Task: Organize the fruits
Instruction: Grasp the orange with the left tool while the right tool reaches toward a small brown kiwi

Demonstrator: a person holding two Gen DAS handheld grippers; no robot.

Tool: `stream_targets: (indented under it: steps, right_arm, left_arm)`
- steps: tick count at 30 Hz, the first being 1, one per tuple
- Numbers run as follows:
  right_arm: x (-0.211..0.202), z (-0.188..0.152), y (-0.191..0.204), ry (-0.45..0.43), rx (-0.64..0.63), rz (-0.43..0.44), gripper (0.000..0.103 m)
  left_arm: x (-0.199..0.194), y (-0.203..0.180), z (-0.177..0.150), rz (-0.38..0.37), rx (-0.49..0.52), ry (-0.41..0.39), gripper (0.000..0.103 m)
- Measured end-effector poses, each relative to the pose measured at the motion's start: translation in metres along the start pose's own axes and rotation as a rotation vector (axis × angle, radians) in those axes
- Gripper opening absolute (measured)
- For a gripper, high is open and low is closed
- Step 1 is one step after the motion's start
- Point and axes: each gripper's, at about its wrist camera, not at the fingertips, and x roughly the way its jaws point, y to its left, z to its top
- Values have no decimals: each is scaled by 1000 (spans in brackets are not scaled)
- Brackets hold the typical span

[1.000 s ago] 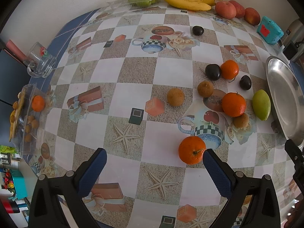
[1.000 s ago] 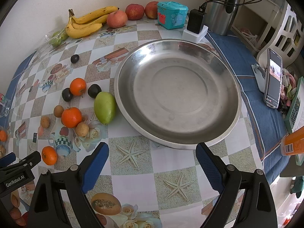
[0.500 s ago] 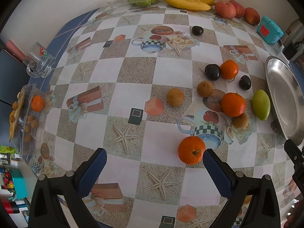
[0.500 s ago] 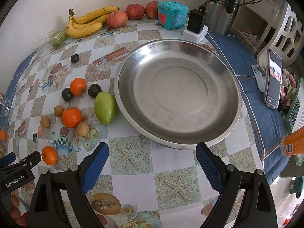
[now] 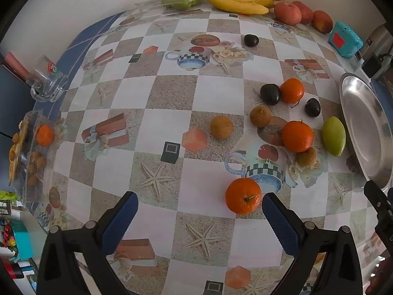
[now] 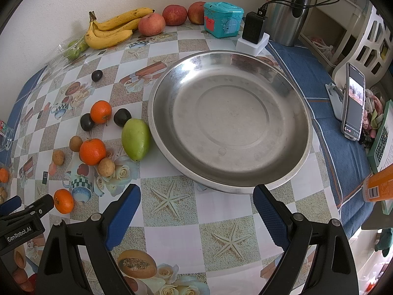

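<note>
Loose fruit lies on the patterned tablecloth. An orange [image 5: 243, 196] sits just ahead of my left gripper [image 5: 199, 211], close to its right finger; that gripper is open and holds nothing. Further off are two more oranges [image 5: 297, 136], several dark plums [image 5: 270, 94], small brown fruits [image 5: 221, 126] and a green mango [image 5: 333, 135] against the steel dish [image 5: 363, 125]. My right gripper [image 6: 196, 209] is open and empty, just in front of the empty steel dish [image 6: 289, 147]. The mango [image 6: 135, 135] touches the dish's left rim.
Bananas [image 6: 110, 30], apples [image 6: 151, 24] and a teal box [image 6: 223, 19] line the back wall. A kettle [image 6: 287, 9] and charger [image 6: 254, 28] stand behind the dish; a phone [image 6: 353, 103] is propped at right. A glass mug [image 5: 46, 83] and clear fruit box [image 5: 29, 152] sit at the left edge.
</note>
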Motion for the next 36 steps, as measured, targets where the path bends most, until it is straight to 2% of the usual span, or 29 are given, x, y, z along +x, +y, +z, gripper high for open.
stream_targets:
  steps: [8, 15, 19, 26, 31, 36]
  right_arm:
    - [1, -1, 2, -3, -1, 6, 93]
    - [-15, 3, 16, -85, -12, 103, 93]
    - [-13, 6, 31, -79, -38, 160, 93]
    - [-7, 9, 52, -67, -79, 216, 92]
    - [-5, 9, 62, -58, -106, 230, 78]
    - [0, 10, 70, -47, -127, 243, 73]
  left_arm:
    - [1, -6, 1, -18, 24, -1, 102]
    - [8, -14, -2, -85, 62, 52, 81]
    - [12, -16, -1, -116, 59, 72, 67]
    - [17, -20, -2, -168, 68, 99, 51]
    - [18, -22, 0, -196, 55, 97, 37]
    - [17, -19, 5, -197, 46, 86, 32]
